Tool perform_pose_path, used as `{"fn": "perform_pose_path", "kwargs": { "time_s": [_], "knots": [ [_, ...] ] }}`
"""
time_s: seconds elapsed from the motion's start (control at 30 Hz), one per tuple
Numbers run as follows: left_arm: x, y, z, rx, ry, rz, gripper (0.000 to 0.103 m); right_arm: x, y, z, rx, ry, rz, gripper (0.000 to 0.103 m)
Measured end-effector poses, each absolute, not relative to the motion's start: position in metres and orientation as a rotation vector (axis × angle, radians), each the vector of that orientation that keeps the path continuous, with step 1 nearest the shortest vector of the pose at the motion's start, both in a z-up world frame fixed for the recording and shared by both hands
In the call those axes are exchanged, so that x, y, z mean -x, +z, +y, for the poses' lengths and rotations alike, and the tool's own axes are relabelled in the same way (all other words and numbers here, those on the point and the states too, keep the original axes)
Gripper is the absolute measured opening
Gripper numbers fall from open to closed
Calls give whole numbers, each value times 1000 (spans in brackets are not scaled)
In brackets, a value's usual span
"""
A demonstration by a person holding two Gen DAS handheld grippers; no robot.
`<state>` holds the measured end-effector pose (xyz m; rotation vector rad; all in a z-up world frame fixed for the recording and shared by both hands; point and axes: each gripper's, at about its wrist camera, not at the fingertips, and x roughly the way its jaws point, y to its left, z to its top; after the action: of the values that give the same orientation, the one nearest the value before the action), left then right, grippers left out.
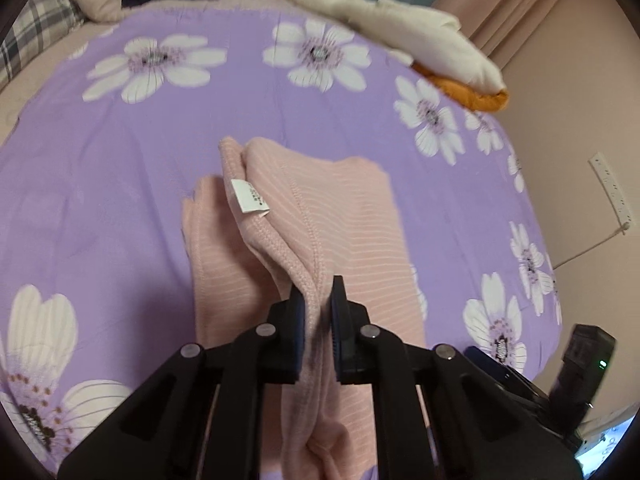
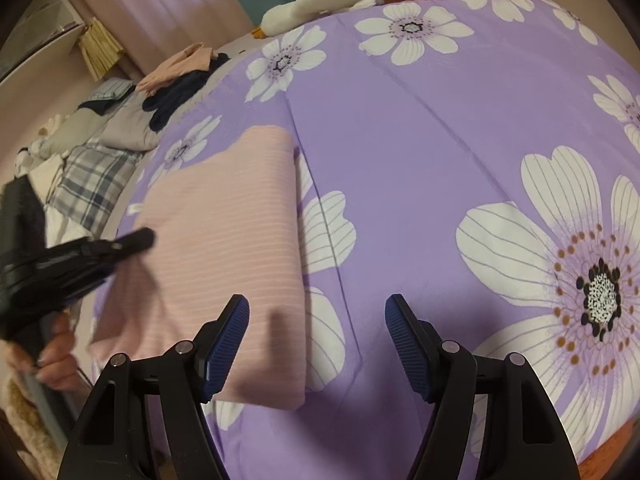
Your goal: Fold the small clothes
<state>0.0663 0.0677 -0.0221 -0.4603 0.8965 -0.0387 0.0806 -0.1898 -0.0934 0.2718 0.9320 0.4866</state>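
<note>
Pink ribbed knit garment [image 1: 352, 216] lies partly folded on the purple flowered bedspread [image 1: 120, 200], its near hem bunched and pinched in the left gripper [image 1: 318, 312]. The right gripper [image 2: 316, 344] hangs spread and empty just beside it. Risk: a 1-sided lift could drag the lower layers and undo the fold, or the thick hem could slip free.

Pink ribbed knit garment [image 1: 344, 216] with white woven label [image 1: 247, 196], smooth matt floral cotton bedspread [image 2: 420, 168], textured blue rubber fingers [image 2: 224, 344]
</note>
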Motion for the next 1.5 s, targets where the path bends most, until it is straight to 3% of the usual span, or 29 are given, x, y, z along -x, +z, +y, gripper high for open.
{"fn": "perform_pose_path", "kwargs": {
  "time_s": [0.1, 0.23, 0.43, 0.6, 0.67, 0.8, 0.93, 1.33, 1.5],
  "knots": [
    [-59, -20, 74, 422, -13, 860, 10, -81, -95, -187, -258, 487, 934, 71],
    [-67, -56, 85, 385, 54, 940, 11, -83, -99, -180, -240, 494, 952, 71],
    [-70, -83, 107, 494, 40, 972, 21, -88, -103, -171, -226, 491, 981, 71],
    [-57, -74, 110, 486, 85, 963, 47, -91, -96, -170, -216, 465, 966, 71],
    [-49, -68, 114, 506, 92, 940, 52, -92, -94, -170, -219, 474, 944, 75],
    [-36, -58, 120, 552, 79, 881, 77, -93, -94, -167, -233, 484, 941, 80],
    [-28, -55, 117, 531, 63, 861, 88, -94, -91, -165, -289, 542, 937, 89],
    [-40, -98, 116, 590, 27, 942, 89, -113, -104, -118, -216, 651, 985, 91],
    [-45, -103, 110, 577, -34, 947, 82, -119, -114, -102, -180, 650, 998, 90]
  ]
}}
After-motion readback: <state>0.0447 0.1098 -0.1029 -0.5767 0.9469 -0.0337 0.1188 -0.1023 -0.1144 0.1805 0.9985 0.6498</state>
